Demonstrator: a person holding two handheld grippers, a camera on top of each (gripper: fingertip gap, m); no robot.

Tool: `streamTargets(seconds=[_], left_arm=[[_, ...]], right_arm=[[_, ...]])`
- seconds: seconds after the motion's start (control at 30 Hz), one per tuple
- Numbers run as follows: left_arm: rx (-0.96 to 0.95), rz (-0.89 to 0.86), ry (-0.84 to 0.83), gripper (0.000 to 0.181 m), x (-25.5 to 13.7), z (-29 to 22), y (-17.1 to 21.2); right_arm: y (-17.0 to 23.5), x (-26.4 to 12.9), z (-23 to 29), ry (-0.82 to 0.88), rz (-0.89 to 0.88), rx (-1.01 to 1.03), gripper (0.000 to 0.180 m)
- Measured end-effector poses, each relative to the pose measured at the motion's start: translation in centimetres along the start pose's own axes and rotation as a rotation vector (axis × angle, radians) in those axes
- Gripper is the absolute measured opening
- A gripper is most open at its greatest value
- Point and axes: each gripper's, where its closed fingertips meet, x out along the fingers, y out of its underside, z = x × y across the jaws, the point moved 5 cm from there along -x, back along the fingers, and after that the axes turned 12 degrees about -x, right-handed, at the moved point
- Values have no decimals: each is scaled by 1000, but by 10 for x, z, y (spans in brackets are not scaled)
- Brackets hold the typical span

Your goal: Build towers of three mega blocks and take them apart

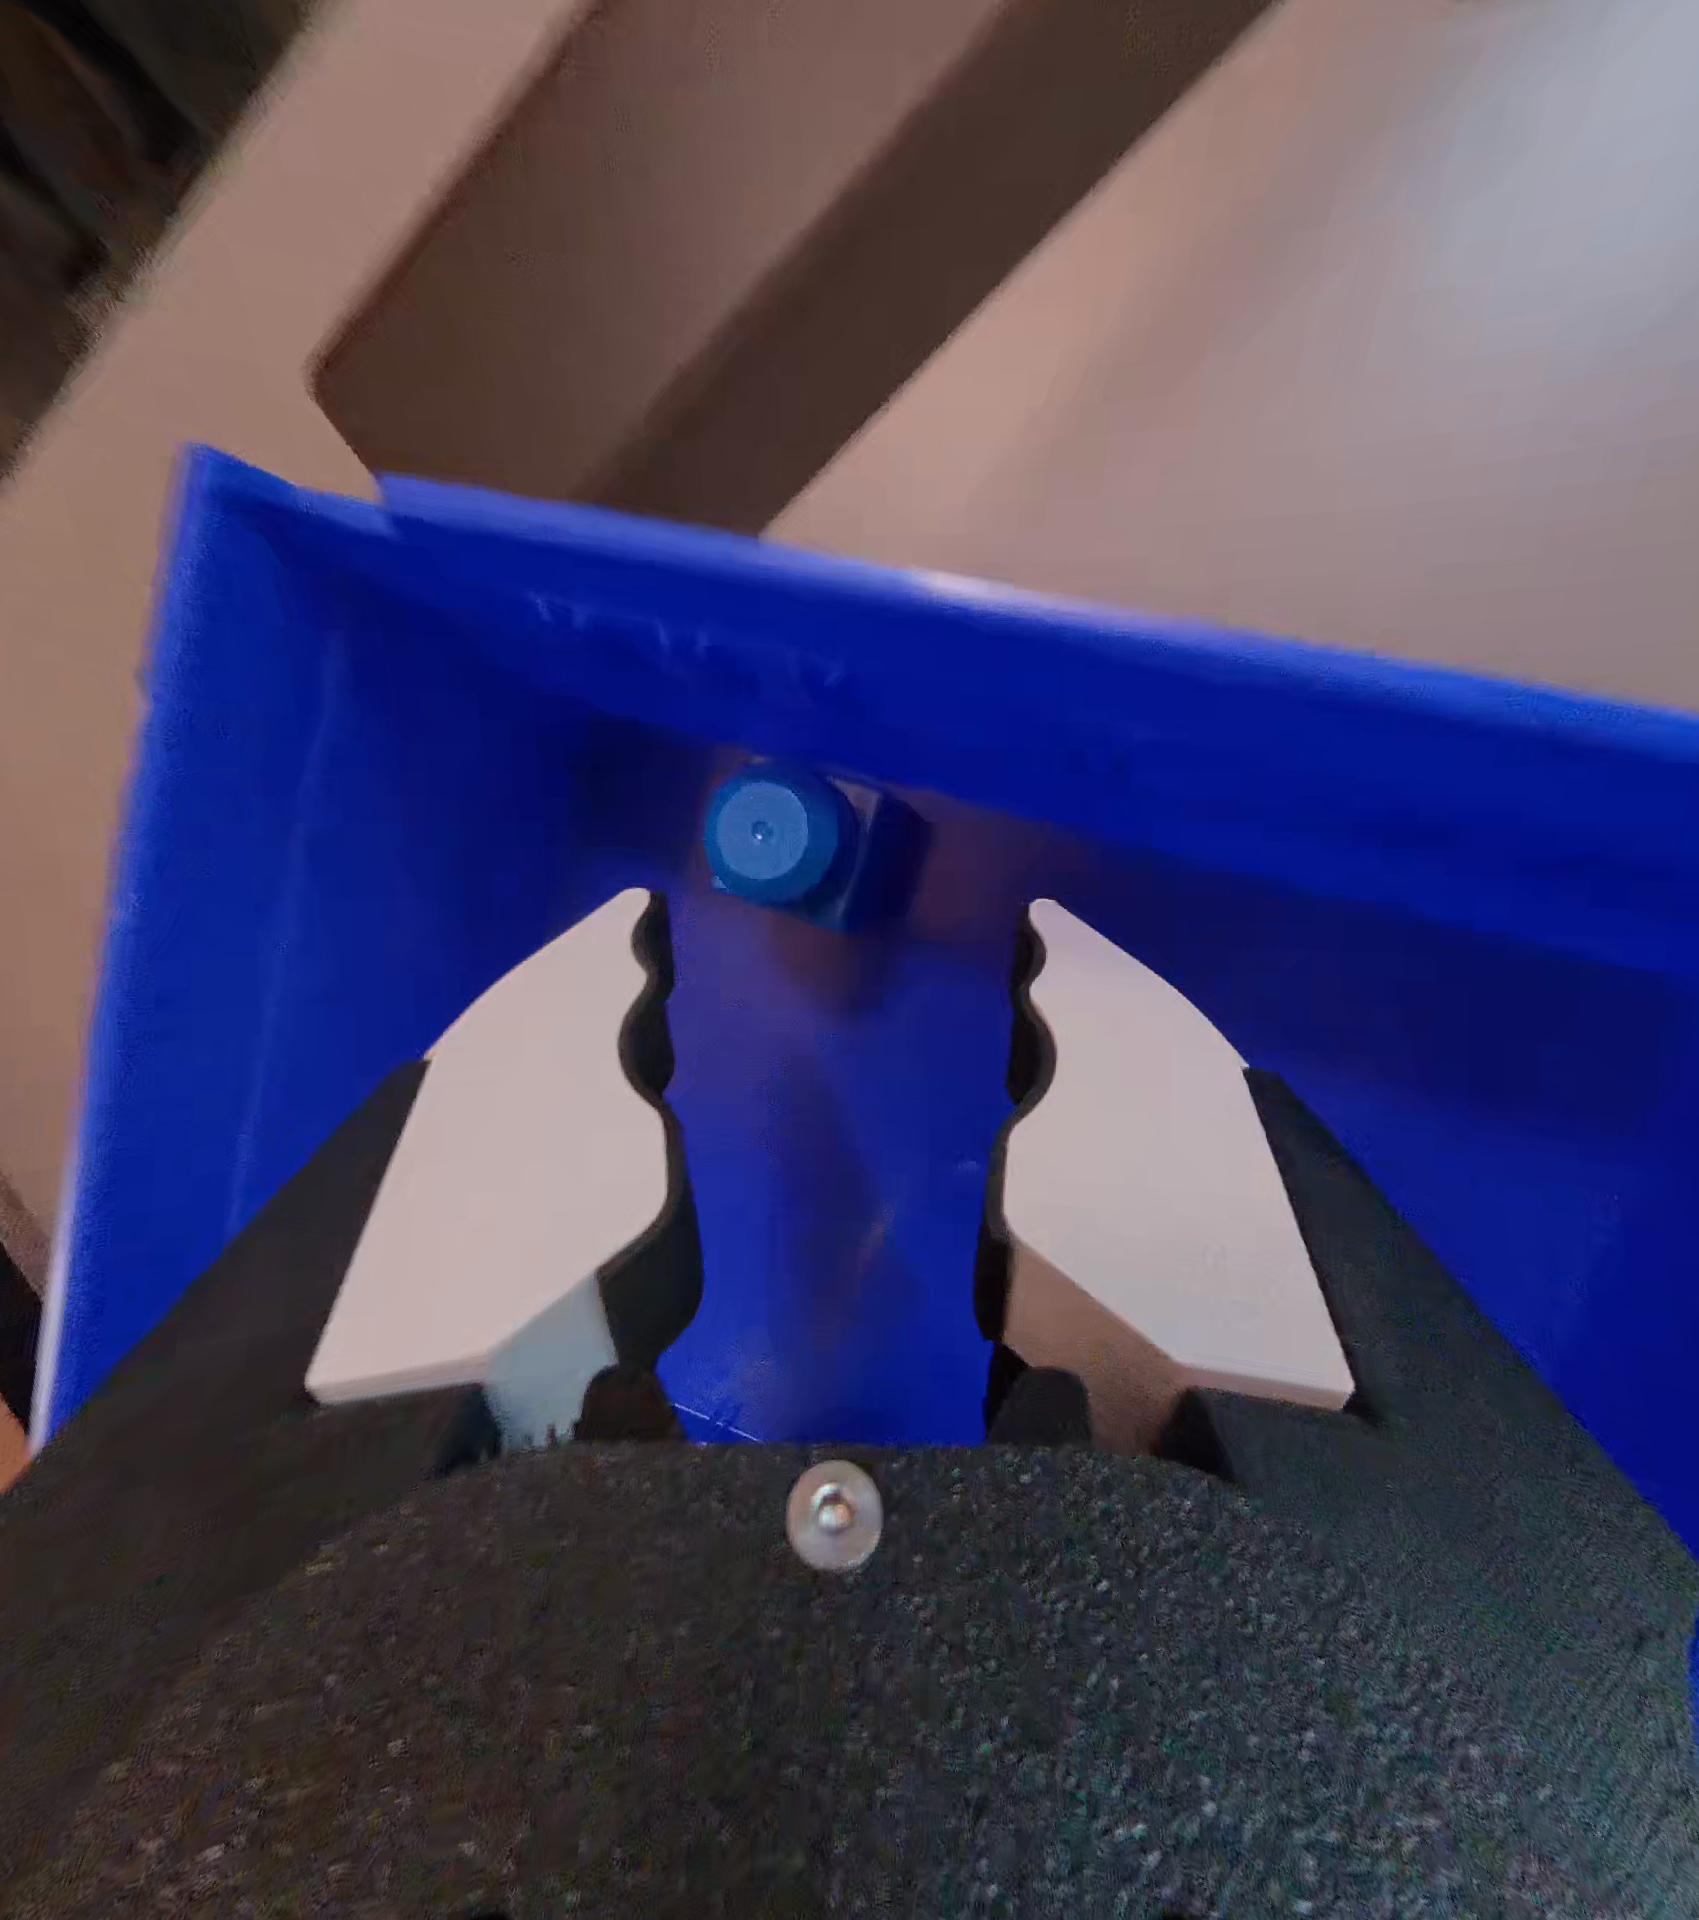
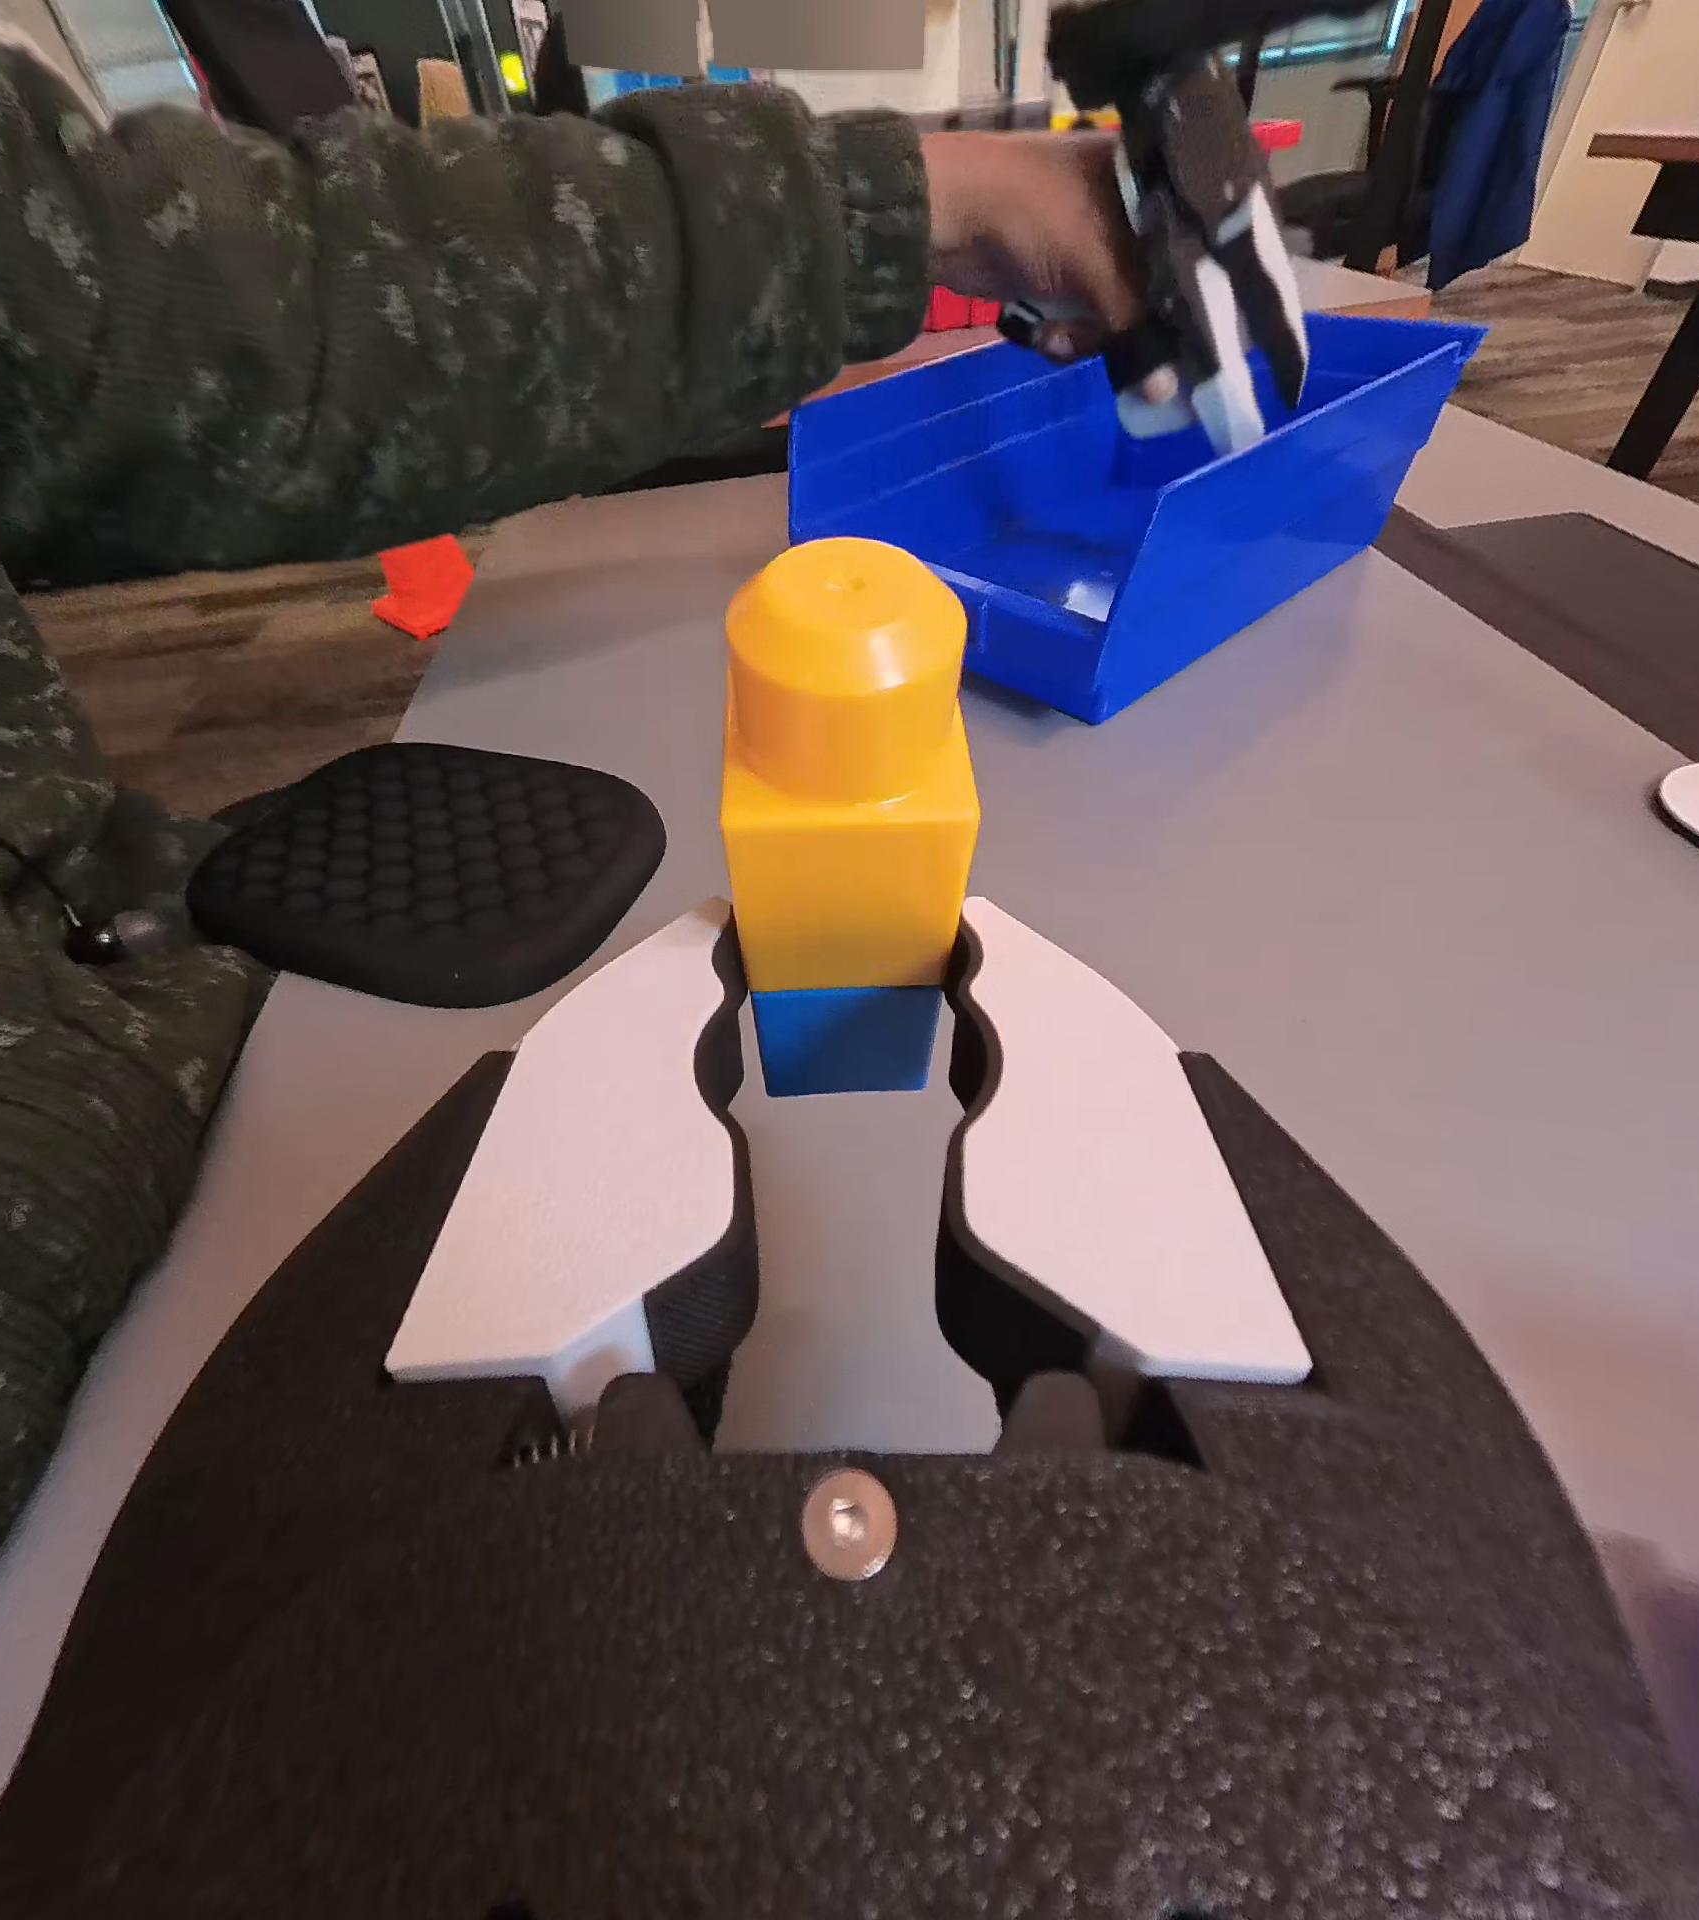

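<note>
In the left wrist view, the left gripper [image 1: 840, 914] is pointing down into a blue bin [image 1: 357, 831] that is filling the middle of the frame. Its fingers are standing apart with nothing between them, so the tool is released. A single blue block [image 1: 788, 847] is lying on its side on the bin floor, just above the fingertips at centre frame, close against the far wall.

In the right wrist view, the right gripper [image 2: 845, 951] is clenching a yellow block [image 2: 845, 831] at centre frame, both fingers pressing on its lower sides. That yellow block is sitting upright on a lower blue block [image 2: 843, 1039], which is resting on the grey table [image 2: 1292, 883]. At upper right, a hand [image 2: 1021, 234] is lowering the other gripper into the blue bin. A black honeycomb pad [image 2: 429, 873] is lying at middle left, and a red block [image 2: 424, 584] is lying further back, left of centre.
</note>
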Motion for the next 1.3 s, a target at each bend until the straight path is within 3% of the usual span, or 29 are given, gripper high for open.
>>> streamTargets(seconds=[0.17,0.23,0.33,0.47,0.63,0.8,0.97,1.1,1.3], left_arm=[[47,131,-41,65,49,8,11],[40,61,-28,44,51,6,3],[63,72,-45,39,46,5,4],[84,74,-66,38,17,9,2],[61,-92,-16,38,-67,-7,-28],[204,-215,293,38,-133,-112,-47],[453,-137,591,37,-150,-253,-29],[614,-71,647,38,-141,-328,-13],[654,-39,683,37,-126,-364,-8]], right_arm=[[1,-3,0,-3,-3,3,37],[1,-4,0,-5,-7,7,37],[2,-5,0,-6,-5,8,37],[1,-5,1,-4,-4,2,37],[2,-3,-1,23,23,12,37],[9,6,0,33,112,-2,37],[19,21,11,15,243,-29,37],[25,30,18,1,304,-27,37],[26,29,17,25,319,-45,37]])
